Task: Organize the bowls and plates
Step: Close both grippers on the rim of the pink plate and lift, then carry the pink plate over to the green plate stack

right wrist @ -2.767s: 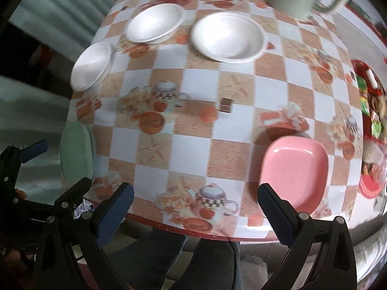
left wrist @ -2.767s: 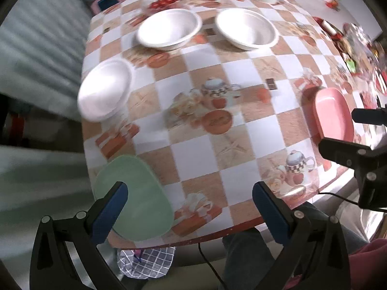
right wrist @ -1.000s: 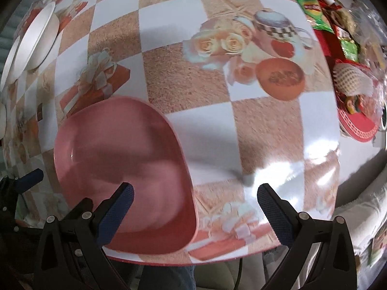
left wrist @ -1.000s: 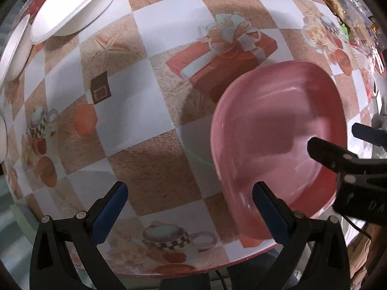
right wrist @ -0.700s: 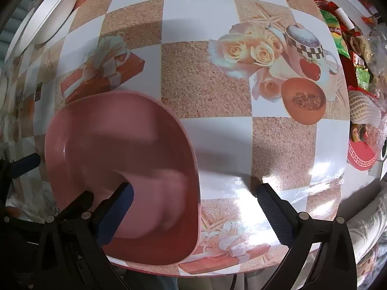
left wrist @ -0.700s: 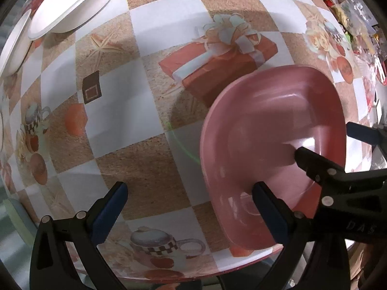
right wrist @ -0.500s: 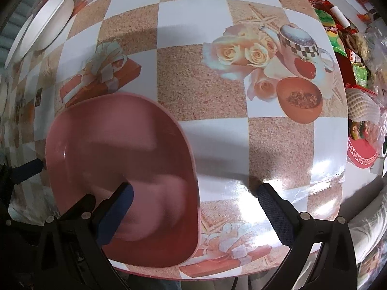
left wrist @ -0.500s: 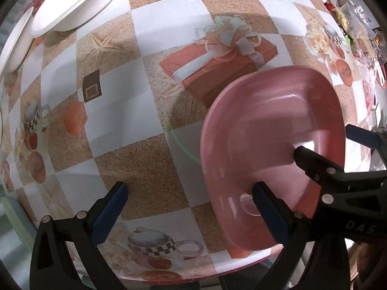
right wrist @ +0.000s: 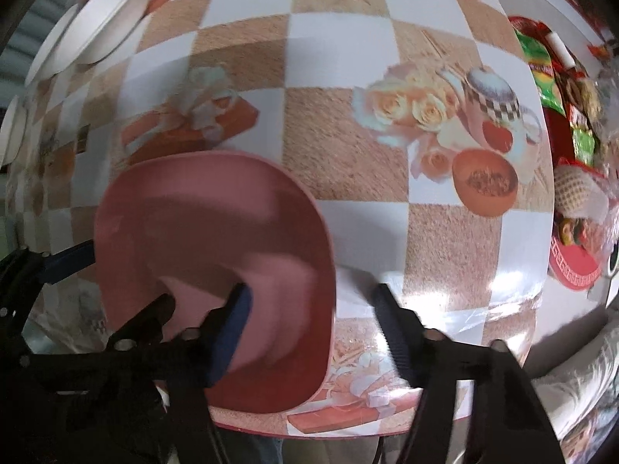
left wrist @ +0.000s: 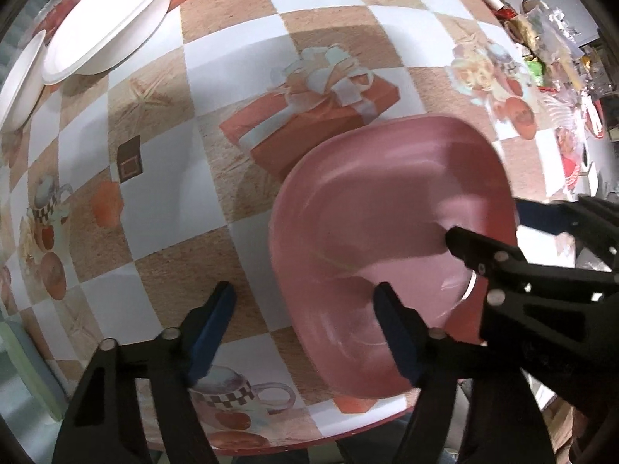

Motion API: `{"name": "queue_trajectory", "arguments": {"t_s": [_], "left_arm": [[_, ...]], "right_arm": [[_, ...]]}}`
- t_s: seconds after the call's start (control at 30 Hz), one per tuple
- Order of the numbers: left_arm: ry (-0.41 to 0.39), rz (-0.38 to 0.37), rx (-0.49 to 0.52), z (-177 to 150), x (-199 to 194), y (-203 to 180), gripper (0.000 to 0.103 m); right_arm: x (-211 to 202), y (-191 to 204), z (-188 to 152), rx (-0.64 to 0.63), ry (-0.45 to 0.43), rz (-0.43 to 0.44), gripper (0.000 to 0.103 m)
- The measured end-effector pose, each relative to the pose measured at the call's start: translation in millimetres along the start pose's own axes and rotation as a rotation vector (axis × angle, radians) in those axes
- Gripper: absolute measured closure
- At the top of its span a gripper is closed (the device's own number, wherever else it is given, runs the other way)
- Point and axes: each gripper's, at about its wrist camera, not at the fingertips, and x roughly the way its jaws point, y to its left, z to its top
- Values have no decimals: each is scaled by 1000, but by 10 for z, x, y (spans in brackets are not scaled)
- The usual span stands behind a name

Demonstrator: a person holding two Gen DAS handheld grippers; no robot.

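Item one, pink plate (left wrist: 371, 208): rounded-square, shallow, lying on the checked tablecloth (left wrist: 162, 162) near the table's front edge, just below the printed gift-box motif; I see it again in my right wrist view (right wrist: 201, 208), sitting left of centre. Item two, left gripper (left wrist: 305, 332): jaws apart, no object between them; one blue-padded finger (left wrist: 394, 332) sits over the plate's near-left rim and the other (left wrist: 212, 328) over bare cloth, so the plate edge lies between them, though I cannot tell whether either pad touches it. Item three, right gripper (right wrist: 313, 328): jaws likewise parted and straddling the plate's right rim, left finger (right wrist: 232, 324) over the plate's inside, right finger (right wrist: 394, 328) over the cloth; contact is not discernible through the blur. Each gripper also appears in the other's camera, at the plate's far side. Item four, white bowls (left wrist: 104, 19): two visible at the upper left of my left view, well apart from the plate, one partly cut off by the frame. Item five, assorted packets and clutter (right wrist: 572, 116) along the table's right side.
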Motion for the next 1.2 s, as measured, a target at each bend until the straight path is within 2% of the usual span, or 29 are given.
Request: {"name": "queue_trajectory", "arguments": {"t_s": [0.03, 0.07, 0.1, 0.17, 0.3, 0.7, 0.93, 1.2], "left_arm": [[0, -18, 0, 4, -22, -16, 38], [0, -27, 3, 13, -71, -28, 42], [8, -21, -1, 20, -109, 6, 43], [10, -38, -15, 12, -129, 46, 47], [22, -42, -59, 3, -116, 241, 48], [-1, 15, -176, -280, -205, 1055, 48], [-10, 13, -258, -459, -279, 1471, 48], [-27, 16, -301, -574, -358, 1812, 48]], "right_arm": [[-19, 5, 7, -6, -2, 24, 74], [-21, 2, 23, -4, 8, 56, 82], [-16, -6, 59, 15, 22, 94, 85], [-33, -2, 79, 26, 26, 88, 85], [-38, 145, 126, 6, 38, 91, 85], [-81, 1104, 163, -144, 42, 30, 85], [-112, 1555, 232, -173, 42, 29, 85], [-188, 2005, 278, -231, 40, 23, 85]]}}
